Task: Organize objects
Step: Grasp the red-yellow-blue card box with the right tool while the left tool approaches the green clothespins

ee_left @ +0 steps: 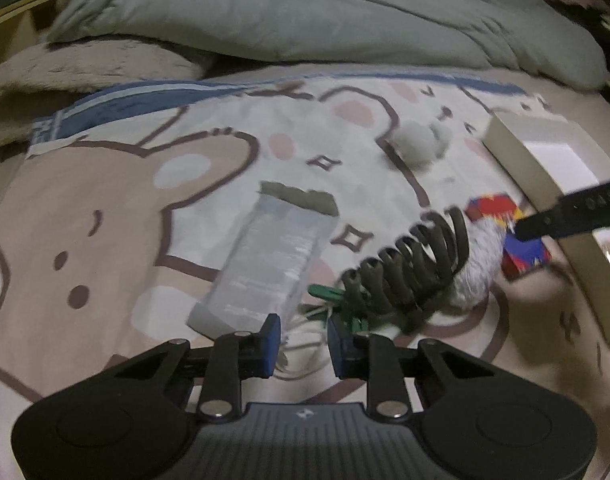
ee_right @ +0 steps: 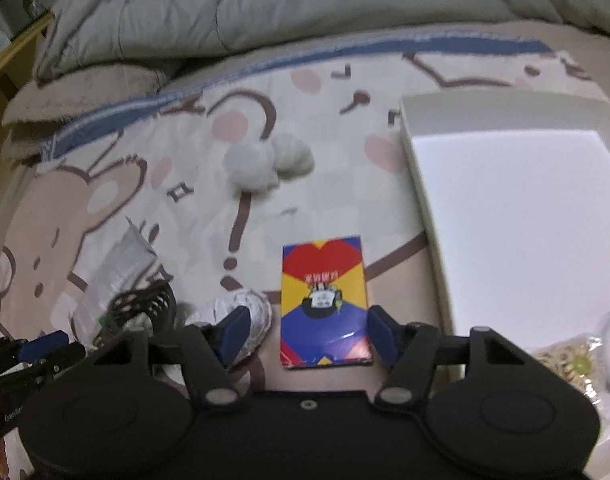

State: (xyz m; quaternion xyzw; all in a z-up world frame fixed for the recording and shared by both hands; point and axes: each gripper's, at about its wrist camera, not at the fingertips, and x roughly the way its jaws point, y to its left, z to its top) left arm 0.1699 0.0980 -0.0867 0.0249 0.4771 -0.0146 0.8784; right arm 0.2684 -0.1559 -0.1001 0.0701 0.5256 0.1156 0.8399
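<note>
On the bear-print bedsheet lie a clear plastic packet (ee_left: 271, 268), a dark hair claw clip (ee_left: 409, 270), green clips (ee_left: 329, 294), a white cable (ee_left: 301, 344) and a crumpled white wad (ee_left: 475, 268). My left gripper (ee_left: 304, 338) is open just above the cable and green clips. A red, yellow and blue card box (ee_right: 325, 300) lies flat between the open fingers of my right gripper (ee_right: 309, 334), which hovers over it. The white wad (ee_right: 245, 308) sits by the right gripper's left finger. A fluffy white ball (ee_right: 265, 164) lies farther back.
An open white box (ee_right: 517, 216) stands at the right of the bed; it also shows in the left wrist view (ee_left: 545, 160). A snack packet (ee_right: 569, 364) lies at its near corner. A grey duvet (ee_left: 305, 12) and a pillow (ee_left: 85, 64) are piled at the back.
</note>
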